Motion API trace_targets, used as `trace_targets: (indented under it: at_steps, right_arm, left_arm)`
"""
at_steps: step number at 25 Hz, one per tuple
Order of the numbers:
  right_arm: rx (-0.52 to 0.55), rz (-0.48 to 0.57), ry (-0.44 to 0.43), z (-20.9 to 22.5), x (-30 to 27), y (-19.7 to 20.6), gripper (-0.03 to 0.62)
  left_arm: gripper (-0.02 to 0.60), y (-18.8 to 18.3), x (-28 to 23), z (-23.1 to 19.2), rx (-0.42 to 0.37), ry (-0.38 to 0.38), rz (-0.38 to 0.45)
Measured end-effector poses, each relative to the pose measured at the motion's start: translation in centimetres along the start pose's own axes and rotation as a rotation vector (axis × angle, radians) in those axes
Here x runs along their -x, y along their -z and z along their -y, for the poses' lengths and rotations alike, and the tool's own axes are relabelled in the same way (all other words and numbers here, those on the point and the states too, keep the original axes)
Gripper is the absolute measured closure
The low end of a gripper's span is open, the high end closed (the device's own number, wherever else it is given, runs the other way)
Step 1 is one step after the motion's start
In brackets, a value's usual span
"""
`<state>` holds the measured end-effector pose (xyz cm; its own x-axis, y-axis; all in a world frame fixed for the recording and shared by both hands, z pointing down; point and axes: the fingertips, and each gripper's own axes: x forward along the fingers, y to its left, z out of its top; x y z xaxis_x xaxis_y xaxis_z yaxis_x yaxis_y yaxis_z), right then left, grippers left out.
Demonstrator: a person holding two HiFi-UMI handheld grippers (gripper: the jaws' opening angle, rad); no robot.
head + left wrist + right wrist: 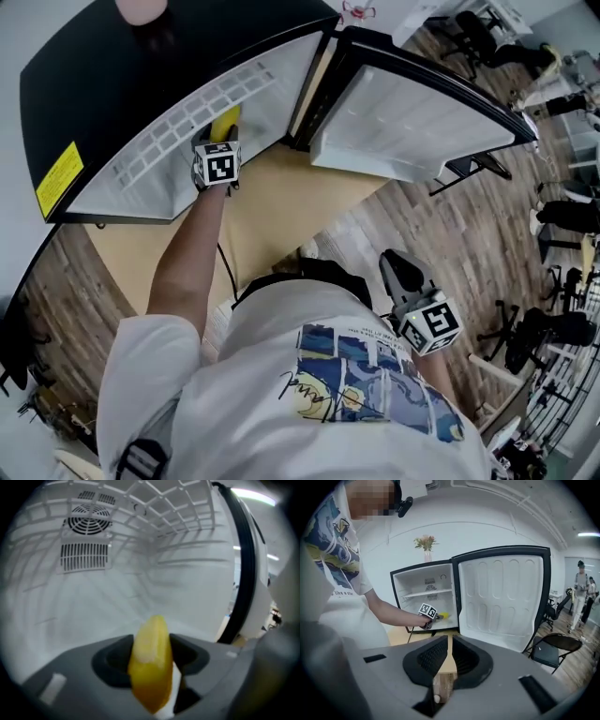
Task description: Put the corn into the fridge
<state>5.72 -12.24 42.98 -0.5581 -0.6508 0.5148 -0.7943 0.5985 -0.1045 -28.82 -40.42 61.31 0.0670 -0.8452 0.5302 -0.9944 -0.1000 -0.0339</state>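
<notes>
Left gripper (217, 156) clamped on corn (149, 667), just inside fridge (408, 584) front edge, door (501, 597) swung wide, right gripper (450, 654) closed, empty.

The left gripper (150, 652) has matt grey plastic jaws; between them the corn (149, 667) looks smooth and waxy; beyond, the fridge (117, 597) lining is smooth white plastic.

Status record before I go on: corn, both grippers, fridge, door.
corn: yellow, clamped in the left gripper, not set down
left gripper: shut on the corn, reaching into the fridge below the shelf
right gripper: empty, jaws nearly together, held back from the fridge
fridge: white inside, stands on the table
door: swung wide open
</notes>
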Motion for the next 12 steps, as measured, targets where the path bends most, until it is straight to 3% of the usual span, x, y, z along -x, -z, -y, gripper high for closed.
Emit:
trace_targets:
  at_steps: [12]
  right_arm:
    - [-0.034,-0.009,0.089,-0.9,2.1,0.8,0.56]
  left_arm:
    - [0.329,0.4,-2.3,0.5,-0.092,0.006,-0.082]
